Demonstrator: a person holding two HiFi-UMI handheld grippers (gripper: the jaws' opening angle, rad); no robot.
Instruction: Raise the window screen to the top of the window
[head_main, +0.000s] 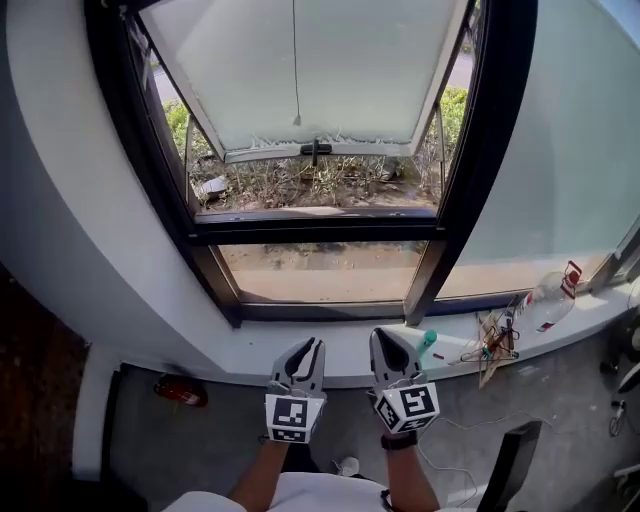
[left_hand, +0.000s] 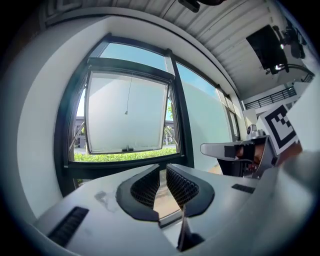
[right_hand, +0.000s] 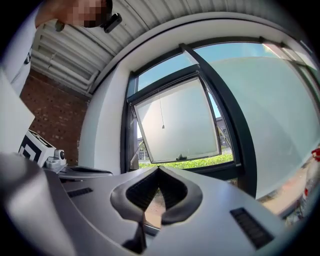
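Note:
The window (head_main: 300, 225) has a dark frame, and its upper sash is tilted outward. A pale translucent screen (head_main: 310, 70) covers that sash, with a thin pull cord (head_main: 296, 60) hanging down its middle and a black handle (head_main: 315, 149) at its lower edge. Both grippers are low in front of the sill, well short of the screen and the cord. My left gripper (head_main: 312, 345) (left_hand: 162, 167) has a narrow gap between its tips and holds nothing. My right gripper (head_main: 385, 335) (right_hand: 159, 169) is beside it, tips together and empty.
On the white sill (head_main: 250, 350) to the right are a teal object (head_main: 427, 342), a tangle of wires and sticks (head_main: 495, 340) and a plastic bottle (head_main: 555, 295) with a red cap. A red object (head_main: 182, 390) lies on the floor at left. A dark chair back (head_main: 510, 465) is at lower right.

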